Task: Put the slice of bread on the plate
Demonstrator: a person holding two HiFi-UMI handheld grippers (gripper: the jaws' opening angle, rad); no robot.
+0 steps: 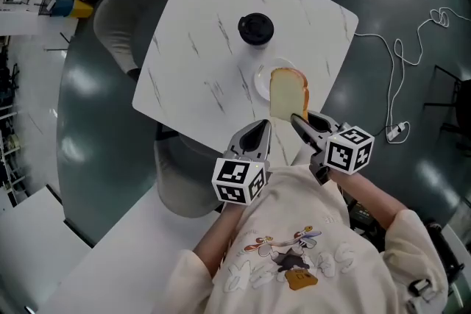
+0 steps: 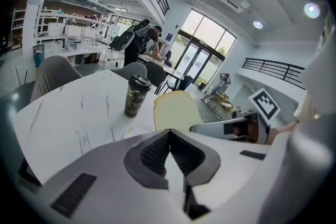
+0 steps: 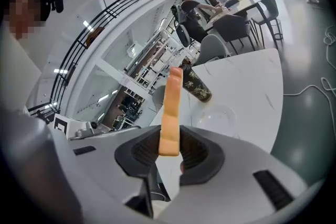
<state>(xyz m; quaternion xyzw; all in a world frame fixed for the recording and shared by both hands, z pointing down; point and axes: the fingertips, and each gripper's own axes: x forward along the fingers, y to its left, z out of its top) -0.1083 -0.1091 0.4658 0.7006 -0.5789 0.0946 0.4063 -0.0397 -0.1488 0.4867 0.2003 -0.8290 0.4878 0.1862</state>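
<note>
The slice of bread [image 3: 170, 105] is clamped by its near edge between the pads of the right gripper [image 3: 170, 149], whose jaws are closed only as far as the slice's thickness allows; the rest of the slice stands out ahead of the jaws. In the head view the slice is seen over the near part of the plate [image 1: 260, 81], which lies on the white table [image 1: 199, 48] just on the near side of a black cup [image 1: 256, 29]. Much of the plate is covered by the bread, and whether the two touch cannot be made out; in the right gripper view the plate is only a faint pale disc. The left gripper [image 2: 169, 136] is held just beside the right one with its jaws brought together on nothing. Both hands are hidden under the grippers' marker cubes [image 1: 238, 180]; cream sleeves [image 1: 412, 235] are stretched forward, and both grippers are pointed forward and downward at the table's near edge.
</note>
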